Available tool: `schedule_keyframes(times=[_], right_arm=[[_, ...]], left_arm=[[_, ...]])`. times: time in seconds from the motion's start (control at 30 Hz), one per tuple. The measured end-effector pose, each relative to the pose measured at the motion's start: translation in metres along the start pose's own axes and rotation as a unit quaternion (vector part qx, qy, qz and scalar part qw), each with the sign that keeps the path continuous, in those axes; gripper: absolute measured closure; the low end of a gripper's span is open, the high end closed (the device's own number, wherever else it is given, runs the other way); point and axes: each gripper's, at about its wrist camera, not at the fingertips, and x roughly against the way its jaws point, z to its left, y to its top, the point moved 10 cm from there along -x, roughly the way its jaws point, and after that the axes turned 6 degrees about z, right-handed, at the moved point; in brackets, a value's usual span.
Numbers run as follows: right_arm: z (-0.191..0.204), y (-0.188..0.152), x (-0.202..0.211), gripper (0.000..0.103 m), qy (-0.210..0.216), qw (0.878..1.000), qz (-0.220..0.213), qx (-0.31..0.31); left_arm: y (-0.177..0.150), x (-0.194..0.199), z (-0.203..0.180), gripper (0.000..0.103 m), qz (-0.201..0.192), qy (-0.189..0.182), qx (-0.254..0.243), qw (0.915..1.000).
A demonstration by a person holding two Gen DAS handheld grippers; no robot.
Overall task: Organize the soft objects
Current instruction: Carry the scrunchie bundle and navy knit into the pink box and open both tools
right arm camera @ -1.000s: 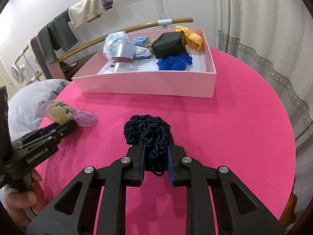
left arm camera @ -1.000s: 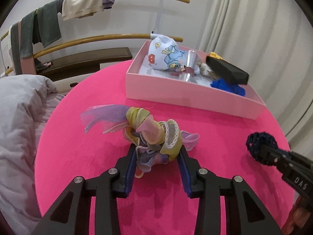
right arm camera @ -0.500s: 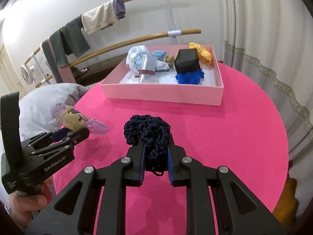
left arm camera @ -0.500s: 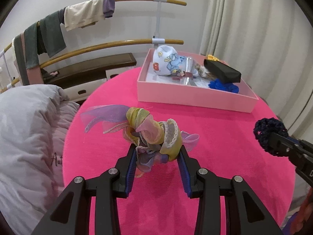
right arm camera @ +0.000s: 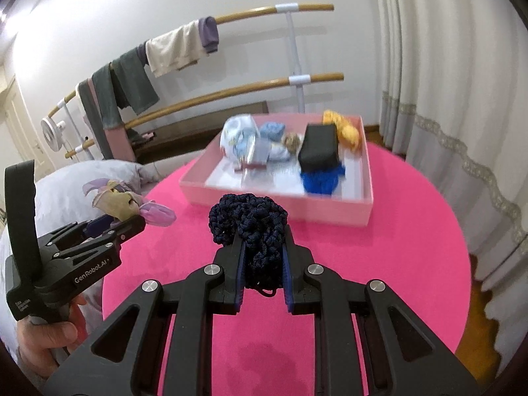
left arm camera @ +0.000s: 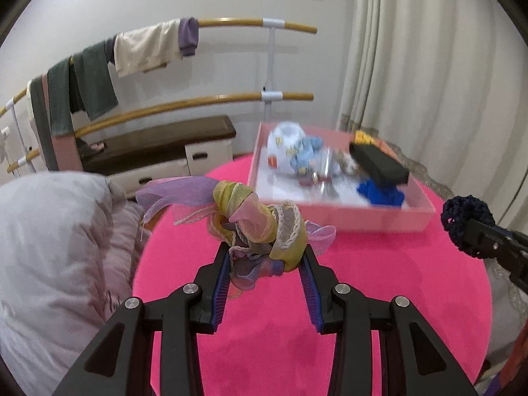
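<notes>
Both grippers have risen since the earlier frames: the pink box now sits lower and smaller in each view, more wall and floor show around the table, and both loads hang clear of the cloth.

Left wrist view, near to far. Left gripper (left arm camera: 265,257), lower centre: fingers (left arm camera: 221,277) part-closed and pressing on a pastel ribbon bundle (left arm camera: 260,227) of yellow, pink and lilac gauze with white cord trim. A lilac tail of it trails toward the upper left. Pink table (left arm camera: 297,330) lies under the bundle, not touching it. Right edge of frame: the right gripper's tip with a navy crochet piece (left arm camera: 462,217). Beyond, centre right: the pink box (left arm camera: 363,222) on the table's far part, holding a printed white cloth (left arm camera: 287,145), a black block (left arm camera: 379,161) and a blue knit piece (left arm camera: 379,191); contents are blurred. Left: grey bedding (left arm camera: 49,247). Far: wooden rails (left arm camera: 198,105) with clothes draped over them, curtain at right.

Right wrist view, near to far. Right gripper (right arm camera: 264,264), lower centre: fingers (right arm camera: 239,264) drawn close, clamped on the navy crochet piece (right arm camera: 250,224), which bulges above the tips. Lower left: a hand (right arm camera: 46,340) carries the left gripper (right arm camera: 128,222) with the ribbon bundle (right arm camera: 122,201) at its tip. Beyond: the pink box (right arm camera: 280,204), a yellow item (right arm camera: 346,128) in its far right corner.
</notes>
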Motion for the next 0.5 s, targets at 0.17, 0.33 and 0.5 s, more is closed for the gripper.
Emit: schedule_keyframes(times=[0.17, 0.33, 0.5], right_arm=[[-0.002, 0.04, -0.001, 0.086, -0.003, 1.0, -0.019, 0.009], [-0.004, 0.077, -0.016, 0.086, 0.003, 1.0, -0.022, 0.007], [-0.008, 0.103, -0.045, 0.086, 0.007, 1.0, -0.004, 0.003]], left_arm=[[0.033, -0.001, 0.002, 0.067, -0.024, 0.007, -0.002, 0.9997], [0.064, -0.023, 0.001, 0.066, -0.028, 0.004, -0.001, 0.9996], [0.099, -0.057, 0.002, 0.066, -0.023, 0.002, 0.003, 0.9997]])
